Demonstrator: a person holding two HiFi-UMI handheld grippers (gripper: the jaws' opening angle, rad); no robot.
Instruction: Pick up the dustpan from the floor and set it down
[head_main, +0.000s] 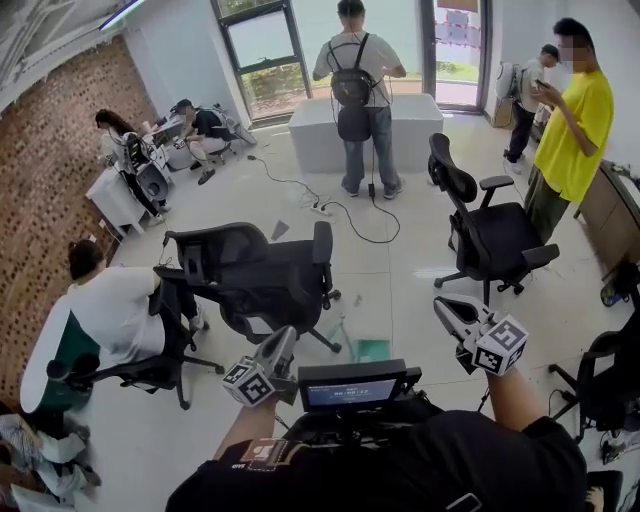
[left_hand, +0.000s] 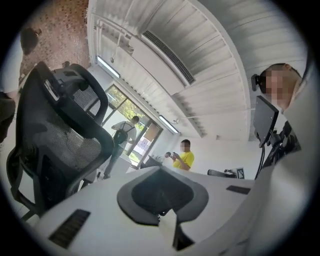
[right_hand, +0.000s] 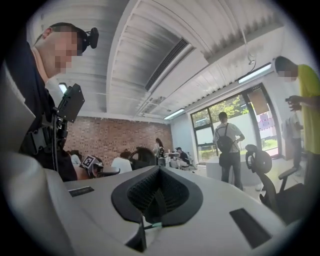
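The green dustpan (head_main: 371, 350) lies on the pale floor in the head view, just beyond my chest-mounted screen (head_main: 352, 386) and in front of a black office chair (head_main: 262, 275). My left gripper (head_main: 284, 341) is raised at lower left, above and left of the dustpan, its jaws together with nothing between them. My right gripper (head_main: 444, 309) is raised to the right of the dustpan, also shut and empty. In the left gripper view the left gripper (left_hand: 161, 172) points level at a chair back (left_hand: 55, 135). In the right gripper view the right gripper (right_hand: 159, 171) faces across the room; neither gripper view shows the dustpan.
A second black chair (head_main: 485, 225) stands right of centre and a third (head_main: 608, 380) at the right edge. A seated person in white (head_main: 105, 315) is at the left. A person with a backpack (head_main: 357, 95) stands at a white counter (head_main: 420, 125); a cable (head_main: 350, 215) crosses the floor.
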